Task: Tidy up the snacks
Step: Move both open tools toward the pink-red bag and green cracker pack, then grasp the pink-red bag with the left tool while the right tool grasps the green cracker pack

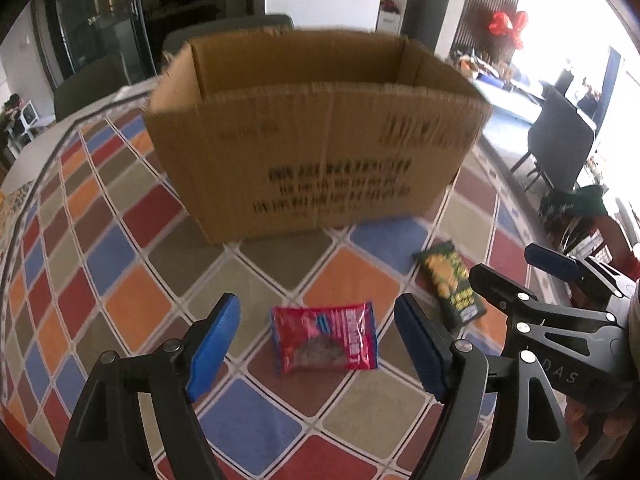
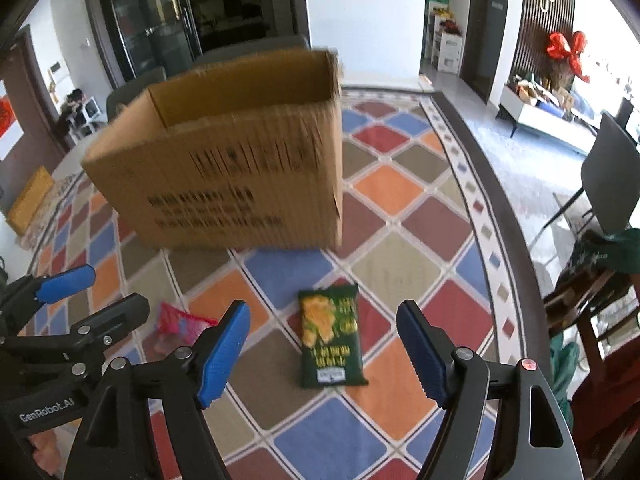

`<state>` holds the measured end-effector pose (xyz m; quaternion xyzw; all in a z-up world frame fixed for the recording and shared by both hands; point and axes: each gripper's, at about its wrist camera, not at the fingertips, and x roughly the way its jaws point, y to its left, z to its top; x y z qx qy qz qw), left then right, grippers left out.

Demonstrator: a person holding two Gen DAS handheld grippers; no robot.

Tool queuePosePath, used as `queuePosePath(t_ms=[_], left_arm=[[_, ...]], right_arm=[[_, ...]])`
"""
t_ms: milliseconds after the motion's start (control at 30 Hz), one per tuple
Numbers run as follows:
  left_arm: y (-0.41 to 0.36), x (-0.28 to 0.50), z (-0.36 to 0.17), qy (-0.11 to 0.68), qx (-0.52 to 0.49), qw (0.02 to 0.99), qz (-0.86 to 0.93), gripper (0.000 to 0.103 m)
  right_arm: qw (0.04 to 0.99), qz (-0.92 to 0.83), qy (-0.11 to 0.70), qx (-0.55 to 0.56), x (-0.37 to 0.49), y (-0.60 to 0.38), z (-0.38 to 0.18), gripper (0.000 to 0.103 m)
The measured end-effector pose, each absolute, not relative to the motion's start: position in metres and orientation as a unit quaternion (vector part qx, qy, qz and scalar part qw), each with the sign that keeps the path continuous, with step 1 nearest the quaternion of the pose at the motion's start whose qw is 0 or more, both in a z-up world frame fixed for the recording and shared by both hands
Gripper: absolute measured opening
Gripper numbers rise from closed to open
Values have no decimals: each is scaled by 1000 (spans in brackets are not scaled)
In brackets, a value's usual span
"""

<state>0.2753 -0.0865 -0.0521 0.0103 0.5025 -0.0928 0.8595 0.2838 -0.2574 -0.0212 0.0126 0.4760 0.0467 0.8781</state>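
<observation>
- The left gripper points down at a table under a cloth of coloured diamonds; its blue pads stand spread wide with nothing pressed between them
- A red packet lies flat on the cloth, framed in the gap between those pads in the left wrist view; whether the pads are down at its level cannot be told, and neither pad touches it
- The right gripper also points down with its jaws spread, holding nothing
- A green packet lies flat on the cloth in the gap between the right pads, its long side running away from the camera; no pad touches it
- The two packets lie near each other but apart, the green one to the right of the red one in the left wrist view
- In the right wrist view only a corner of the red packet shows, behind the gripper's left pad
- A box of brown cardboard stands upright on the cloth beyond both packets, open at the top, dark print on its near wall; the print is blurred and cannot be read
- From these views nothing can be seen inside the box; its floor is hidden by the near wall
- The two grippers hang side by side, each showing at the edge of the other's view
- A dark chair stands off the table at the right
</observation>
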Motion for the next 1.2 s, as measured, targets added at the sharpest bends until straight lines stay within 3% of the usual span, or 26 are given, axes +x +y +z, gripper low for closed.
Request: queuePosePath(t_ms=[533, 1000, 1200], left_arm=[[-102, 281, -115, 572, 22, 813, -106, 79], [-106, 287, -132, 576, 42, 812, -91, 88], [-98, 286, -132, 560, 38, 823, -93, 77]], right_arm=[[843, 39, 537, 10, 288, -268, -76, 76], [831, 42, 554, -15, 300, -255, -92, 76], [835, 37, 548, -26, 300, -250, -92, 76]])
